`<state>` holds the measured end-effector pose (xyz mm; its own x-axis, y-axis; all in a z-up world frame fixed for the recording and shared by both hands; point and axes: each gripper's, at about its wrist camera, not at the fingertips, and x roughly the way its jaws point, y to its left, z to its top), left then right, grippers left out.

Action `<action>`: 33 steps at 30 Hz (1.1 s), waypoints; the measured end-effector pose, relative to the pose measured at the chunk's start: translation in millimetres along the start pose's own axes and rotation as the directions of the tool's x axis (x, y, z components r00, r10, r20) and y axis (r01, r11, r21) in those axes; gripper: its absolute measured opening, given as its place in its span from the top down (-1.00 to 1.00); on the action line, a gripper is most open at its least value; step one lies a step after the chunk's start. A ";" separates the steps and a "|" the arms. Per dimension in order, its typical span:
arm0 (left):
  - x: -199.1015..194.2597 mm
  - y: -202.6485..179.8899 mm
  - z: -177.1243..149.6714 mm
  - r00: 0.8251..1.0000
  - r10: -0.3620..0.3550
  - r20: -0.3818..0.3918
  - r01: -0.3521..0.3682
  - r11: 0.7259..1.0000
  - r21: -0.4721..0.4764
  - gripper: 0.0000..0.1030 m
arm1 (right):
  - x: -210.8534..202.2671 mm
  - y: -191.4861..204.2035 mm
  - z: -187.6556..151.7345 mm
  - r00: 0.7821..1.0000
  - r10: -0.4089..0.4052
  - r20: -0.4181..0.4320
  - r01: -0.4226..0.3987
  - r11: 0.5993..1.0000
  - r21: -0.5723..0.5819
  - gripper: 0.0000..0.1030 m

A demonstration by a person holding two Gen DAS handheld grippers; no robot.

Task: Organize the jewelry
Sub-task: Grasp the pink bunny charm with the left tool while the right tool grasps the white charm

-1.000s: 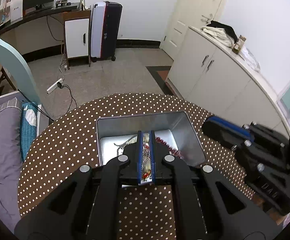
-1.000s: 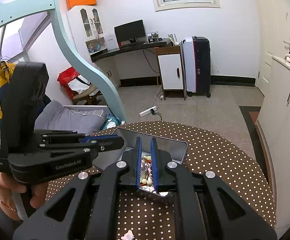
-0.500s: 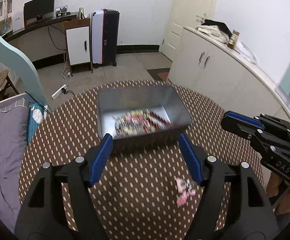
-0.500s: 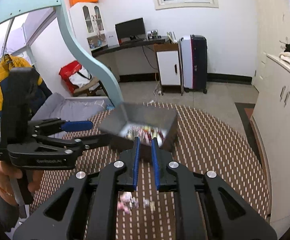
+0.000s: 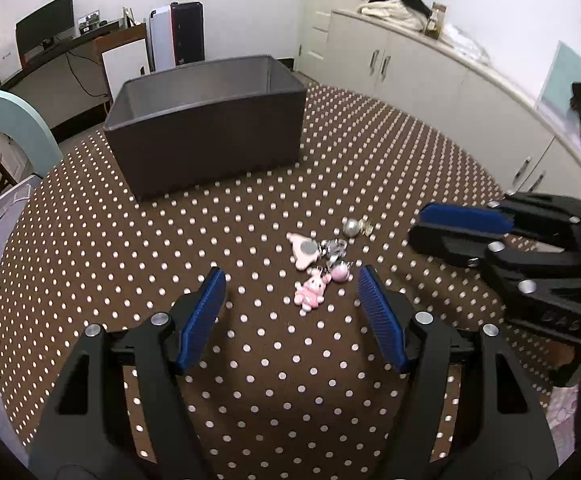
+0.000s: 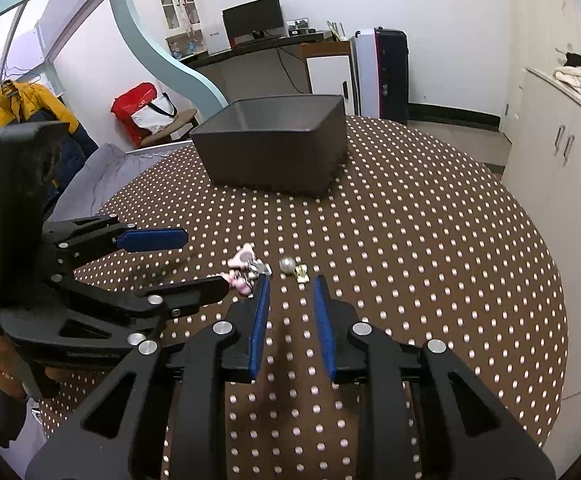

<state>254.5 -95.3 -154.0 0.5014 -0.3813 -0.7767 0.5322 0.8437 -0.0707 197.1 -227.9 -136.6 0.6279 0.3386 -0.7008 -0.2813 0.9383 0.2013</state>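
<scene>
A small heap of jewelry lies on the dotted brown tablecloth: a pink bunny charm (image 5: pixel 310 290), a flat pink piece (image 5: pixel 302 248), a silver bead (image 5: pixel 350 226) and a gold piece (image 5: pixel 366 224). My left gripper (image 5: pixel 290 280) is open wide, and the bunny charm lies between its fingers, untouched. In the right wrist view the silver bead (image 6: pixel 287 264) and gold piece (image 6: pixel 301 272) lie just ahead of my right gripper (image 6: pixel 291 282). Its jaws are opening with nothing between them. The grey box (image 5: pixel 206 136) stands behind the heap, and its inside is hidden.
The round table (image 6: pixel 450 240) ends close behind the grey box (image 6: pixel 274 148). White cabinets (image 5: pixel 430 80) run along the right, and a grey cushion (image 6: pixel 102 172) lies to the left. Each gripper shows in the other's view: the right one (image 5: pixel 418 226), the left one (image 6: pixel 206 260).
Both grippers have backed away from the box and sunk toward the table. The left jaws went from shut to wide open, and the right jaws have parted a little. The jewelry heap came into view.
</scene>
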 end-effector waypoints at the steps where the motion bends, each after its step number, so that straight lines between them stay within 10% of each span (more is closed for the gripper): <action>1: 2.6 -1.5 -1.9 1.000 0.003 -0.005 -0.003 1.000 0.002 -0.32 | -1.1 -1.4 -1.1 1.000 -0.002 -0.001 0.002 1.000 0.001 0.58; 6: 10.1 -8.4 -6.9 1.000 0.028 -0.011 -0.027 0.999 0.021 -0.30 | -3.0 -4.0 -5.8 1.000 -0.003 -0.011 0.003 1.000 0.000 0.54; 16: 9.9 -8.7 -1.8 1.000 0.005 -0.003 -0.005 0.999 0.046 0.68 | 8.1 9.9 -3.2 0.999 0.005 -0.031 -0.006 1.000 -0.030 0.48; 33: -26.1 57.2 -2.4 0.997 0.004 0.075 0.004 0.994 -0.113 0.68 | 53.8 37.3 17.3 0.994 -0.013 -0.106 0.003 0.995 -0.098 0.47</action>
<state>270.2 -36.2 -139.3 0.5533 -0.4050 -0.7279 0.4535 0.8794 -0.1447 232.9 -173.5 -154.9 0.5513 0.3171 -0.7717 -0.3492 0.9278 0.1317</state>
